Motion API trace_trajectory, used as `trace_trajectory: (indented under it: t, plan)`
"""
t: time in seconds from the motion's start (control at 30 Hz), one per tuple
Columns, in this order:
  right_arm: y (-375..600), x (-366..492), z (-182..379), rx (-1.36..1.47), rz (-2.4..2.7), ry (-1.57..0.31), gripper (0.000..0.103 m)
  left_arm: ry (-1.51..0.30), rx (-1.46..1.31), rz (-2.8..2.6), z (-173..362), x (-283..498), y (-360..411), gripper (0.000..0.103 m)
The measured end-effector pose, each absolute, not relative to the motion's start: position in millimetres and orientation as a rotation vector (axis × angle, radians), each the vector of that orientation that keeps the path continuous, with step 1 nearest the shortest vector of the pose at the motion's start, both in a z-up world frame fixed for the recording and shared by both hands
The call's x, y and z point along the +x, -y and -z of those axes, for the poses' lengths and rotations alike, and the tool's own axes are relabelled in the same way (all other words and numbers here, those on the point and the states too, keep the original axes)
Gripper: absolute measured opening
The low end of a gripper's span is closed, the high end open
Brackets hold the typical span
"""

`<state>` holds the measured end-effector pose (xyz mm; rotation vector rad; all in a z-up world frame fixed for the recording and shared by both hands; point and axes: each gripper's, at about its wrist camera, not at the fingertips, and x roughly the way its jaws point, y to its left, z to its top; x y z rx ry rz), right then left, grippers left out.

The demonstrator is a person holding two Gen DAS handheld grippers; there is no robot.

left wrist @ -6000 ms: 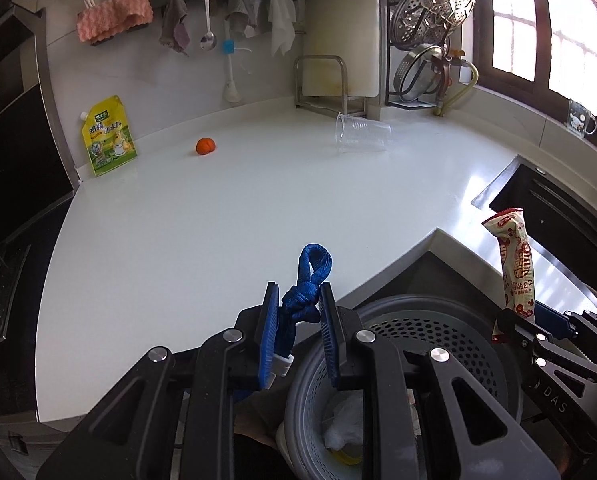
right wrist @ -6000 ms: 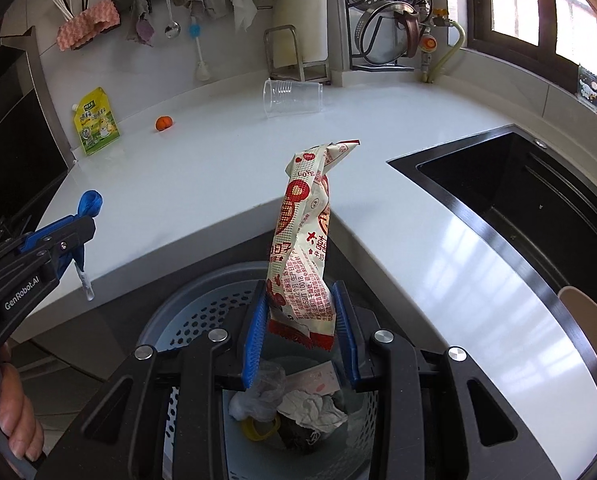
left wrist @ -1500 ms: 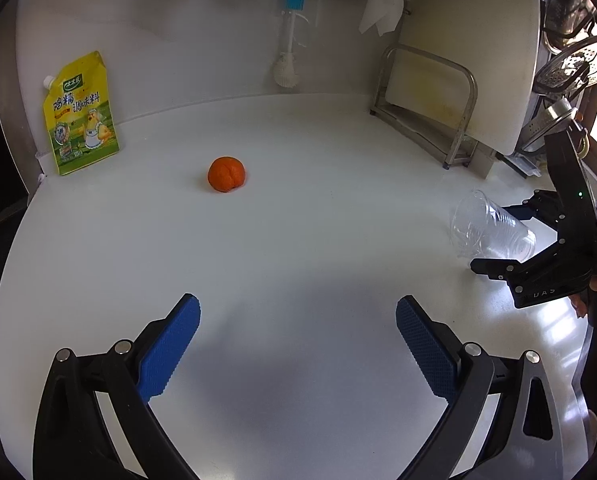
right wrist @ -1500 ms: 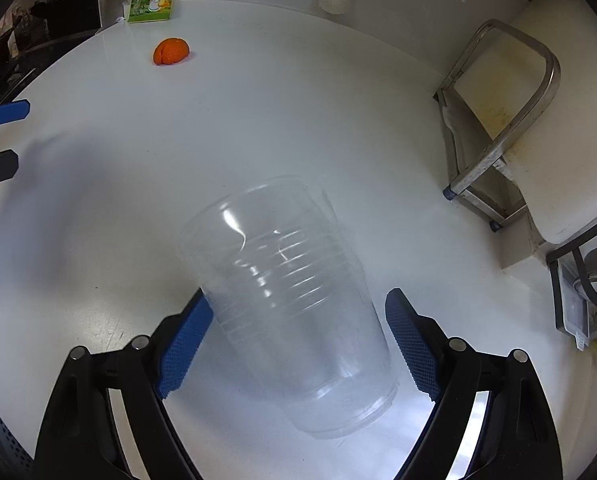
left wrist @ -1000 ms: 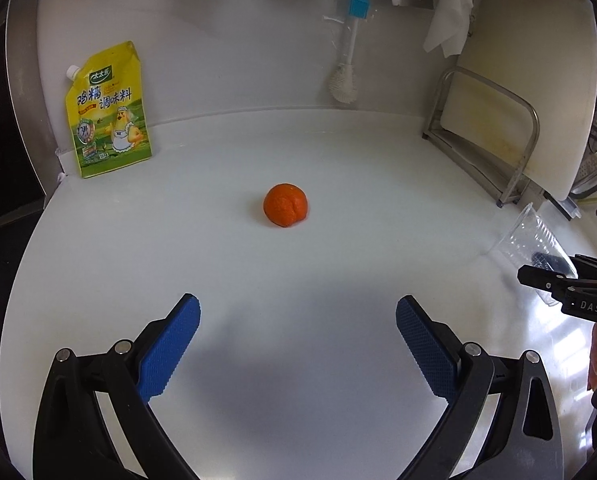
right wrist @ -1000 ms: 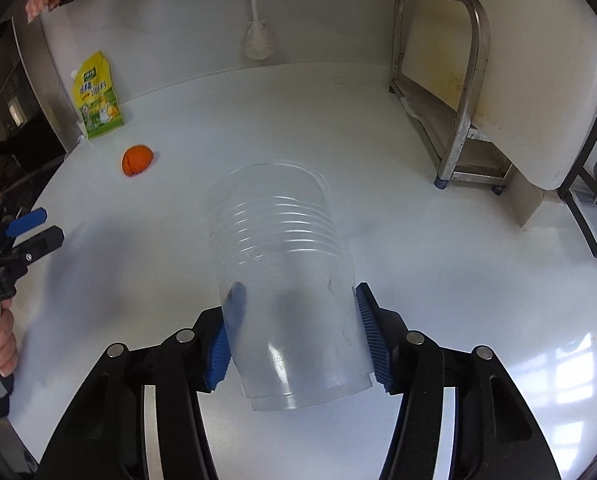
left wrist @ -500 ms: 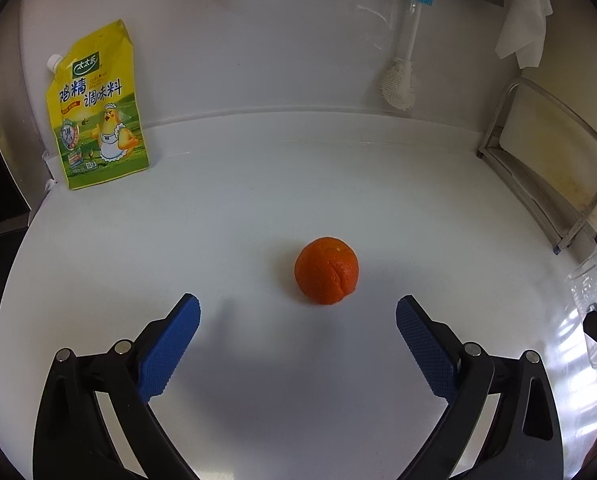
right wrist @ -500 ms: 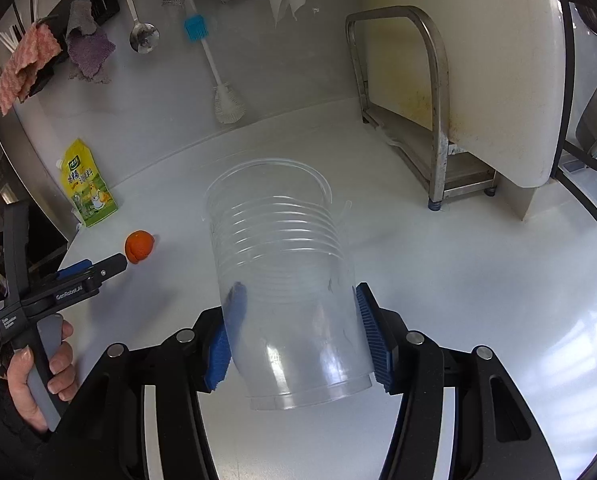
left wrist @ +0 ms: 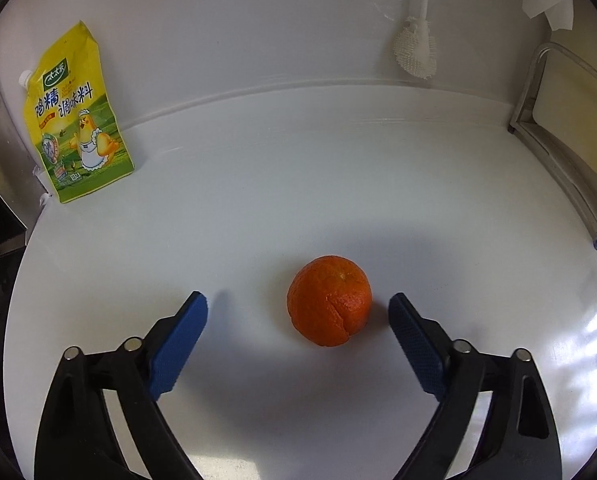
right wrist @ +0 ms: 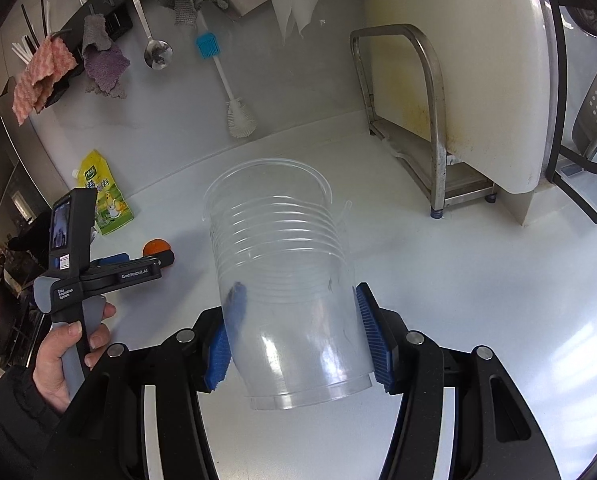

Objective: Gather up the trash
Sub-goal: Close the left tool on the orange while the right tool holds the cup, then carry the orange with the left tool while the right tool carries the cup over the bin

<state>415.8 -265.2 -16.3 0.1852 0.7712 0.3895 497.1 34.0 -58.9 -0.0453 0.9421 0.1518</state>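
Since half a second ago the left gripper (left wrist: 297, 306) has closed in on the orange (left wrist: 329, 300), which now sits on the white counter (left wrist: 298, 168) between its wide-open blue fingers, touching neither. The right gripper (right wrist: 294, 342) is clamped on the clear plastic cup (right wrist: 288, 280), held lifted above the counter.

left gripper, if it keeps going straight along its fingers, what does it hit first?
The orange. It sits on the white counter just ahead of the open left gripper, nearer the right finger, neither pad touching. Beyond it, only bare counter up to the back wall, though depth is hard to judge.
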Motion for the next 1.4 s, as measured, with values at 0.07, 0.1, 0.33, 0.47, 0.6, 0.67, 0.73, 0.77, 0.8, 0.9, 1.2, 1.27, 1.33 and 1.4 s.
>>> trace_trajectory:
  t: [0.07,0.1,0.33,0.47,0.6,0.67,0.73,0.77,0.8,0.9,1.2,1.27,1.33,1.4]
  plan:
    - [268,413,15,0.193,-0.392,-0.764,0.054,-0.947,-0.071,-0.132,60,498,-38,0.083]
    - [268,412,16,0.193,-0.391,-0.763,0.054,-0.946,-0.075,-0.128,60,499,-39,0.082]
    - [258,407,21,0.139,-0.406,-0.763,0.054,-0.912,-0.05,-0.084,56,494,-30,0.048]
    - [254,406,21,0.124,-0.409,-0.756,0.054,-0.901,-0.051,-0.07,55,490,-28,0.033]
    - [256,402,23,0.143,-0.405,-0.744,0.054,-0.894,-0.065,-0.058,55,487,-29,0.025]
    - [256,399,24,0.132,-0.394,-0.732,0.054,-0.876,-0.077,-0.058,52,483,-31,0.024]
    - [256,397,24,0.137,-0.389,-0.723,0.054,-0.85,-0.092,-0.061,49,477,-33,0.024]
    - [258,396,24,0.16,-0.396,-0.718,0.054,-0.845,-0.095,-0.065,48,474,-34,0.023]
    - [259,395,23,0.183,-0.403,-0.713,0.054,-0.843,-0.098,-0.07,48,471,-34,0.023]
    - [262,391,20,0.181,-0.391,-0.683,0.054,-0.828,-0.107,-0.087,45,464,-35,0.023]
    - [264,365,-3,0.128,-0.339,-0.596,0.054,-0.696,-0.039,-0.154,15,425,-34,0.023]
    - [266,354,-8,0.138,-0.329,-0.587,0.054,-0.674,-0.045,-0.149,6,409,-33,0.023]
    - [271,341,-10,0.17,-0.317,-0.583,0.054,-0.66,-0.061,-0.125,-3,389,-33,0.023]
    - [275,328,-11,0.201,-0.316,-0.593,0.054,-0.646,-0.052,-0.097,-12,368,-29,0.023]
